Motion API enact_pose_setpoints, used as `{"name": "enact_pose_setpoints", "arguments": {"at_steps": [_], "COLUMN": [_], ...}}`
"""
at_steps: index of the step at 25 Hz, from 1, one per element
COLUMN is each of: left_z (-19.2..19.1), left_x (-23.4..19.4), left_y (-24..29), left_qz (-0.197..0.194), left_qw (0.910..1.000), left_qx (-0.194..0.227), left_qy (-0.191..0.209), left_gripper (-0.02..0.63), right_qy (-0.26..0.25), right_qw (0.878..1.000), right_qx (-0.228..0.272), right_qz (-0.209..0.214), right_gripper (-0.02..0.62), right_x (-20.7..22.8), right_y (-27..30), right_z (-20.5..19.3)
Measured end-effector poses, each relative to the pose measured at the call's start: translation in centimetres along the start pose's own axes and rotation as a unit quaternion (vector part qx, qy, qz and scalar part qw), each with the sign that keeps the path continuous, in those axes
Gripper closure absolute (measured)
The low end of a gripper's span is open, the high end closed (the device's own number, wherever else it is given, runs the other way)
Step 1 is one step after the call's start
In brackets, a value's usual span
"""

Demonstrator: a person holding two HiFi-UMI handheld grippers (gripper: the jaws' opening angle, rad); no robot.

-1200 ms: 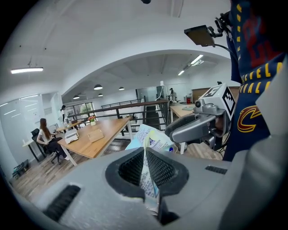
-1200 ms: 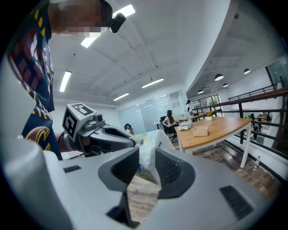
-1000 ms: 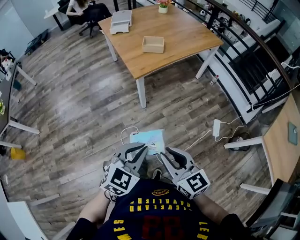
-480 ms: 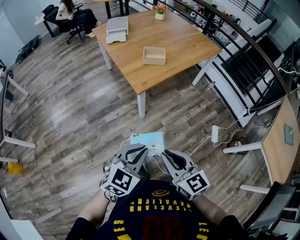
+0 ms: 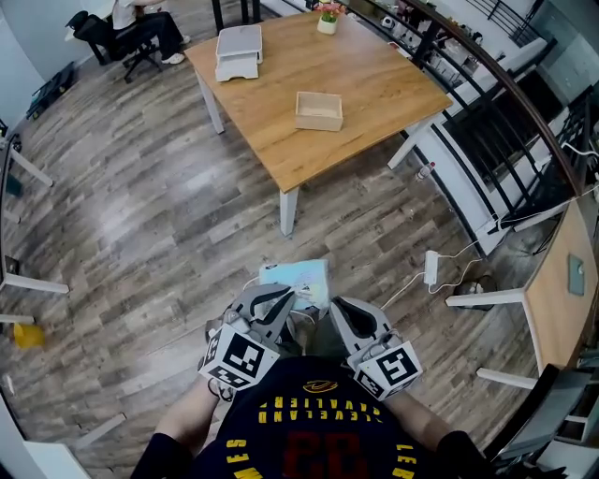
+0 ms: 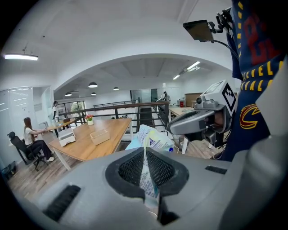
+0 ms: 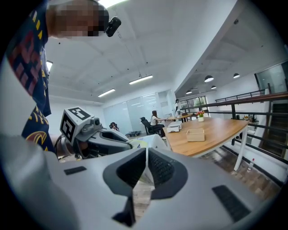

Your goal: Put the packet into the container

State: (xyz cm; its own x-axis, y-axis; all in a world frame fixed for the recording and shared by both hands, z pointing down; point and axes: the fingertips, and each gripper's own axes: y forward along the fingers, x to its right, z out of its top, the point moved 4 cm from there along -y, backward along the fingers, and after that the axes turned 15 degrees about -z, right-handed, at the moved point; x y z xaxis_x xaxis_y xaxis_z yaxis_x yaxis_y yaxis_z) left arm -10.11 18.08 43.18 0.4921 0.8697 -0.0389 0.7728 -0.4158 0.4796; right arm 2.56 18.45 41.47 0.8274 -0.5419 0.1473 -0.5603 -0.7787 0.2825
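Note:
A light blue and white packet (image 5: 298, 279) hangs in front of me above the floor, and my left gripper (image 5: 284, 301) is shut on its near edge. In the left gripper view the packet (image 6: 150, 139) stands upright between the pads of the left gripper (image 6: 145, 152). My right gripper (image 5: 334, 309) is just right of the packet; its jaws have just been closing and now meet with nothing between them (image 7: 146, 152). The container, a small open wooden box (image 5: 319, 110), sits on the wooden table (image 5: 374, 84) ahead and appears as the box (image 7: 195, 134) in the right gripper view.
A white stacked tray (image 5: 238, 45) and a flower pot (image 5: 327, 19) share the table. A person sits on a chair (image 5: 131, 19) at the far left. A power strip with cables (image 5: 431, 267) lies on the floor right. A railing (image 5: 505, 84) and another desk (image 5: 562, 281) border the right.
The right gripper's jaws have gone from wide apart to closed. Both grippers with the packet have moved toward the table, which now appears a little nearer.

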Motion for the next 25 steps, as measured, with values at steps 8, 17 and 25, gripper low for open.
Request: {"name": "enact_pose_setpoints", "arguments": {"at_steps": [8, 17, 25], "left_z": [1.1, 4.0, 6.8], "left_x": [-3.4, -8.5, -11.1], "left_y": [1.1, 5.5, 9.7], "left_qz": [0.014, 0.035, 0.054], "left_qw": [0.9999, 0.9993, 0.9983], "left_qx": [-0.006, -0.015, -0.022], "left_qy": [-0.002, -0.006, -0.003], "left_gripper": [0.588, 0.589, 0.589], "right_qy": [0.009, 0.013, 0.016], "right_qw": [1.0, 0.999, 0.998], "right_qx": [0.008, 0.003, 0.01], "right_qz": [0.015, 0.038, 0.056], "right_gripper": [0.574, 0.574, 0.574], "right_x": [1.8, 7.7, 13.2], "right_y": [3.7, 8.2, 10.8], "right_z": [1.0, 3.1, 5.0]}}
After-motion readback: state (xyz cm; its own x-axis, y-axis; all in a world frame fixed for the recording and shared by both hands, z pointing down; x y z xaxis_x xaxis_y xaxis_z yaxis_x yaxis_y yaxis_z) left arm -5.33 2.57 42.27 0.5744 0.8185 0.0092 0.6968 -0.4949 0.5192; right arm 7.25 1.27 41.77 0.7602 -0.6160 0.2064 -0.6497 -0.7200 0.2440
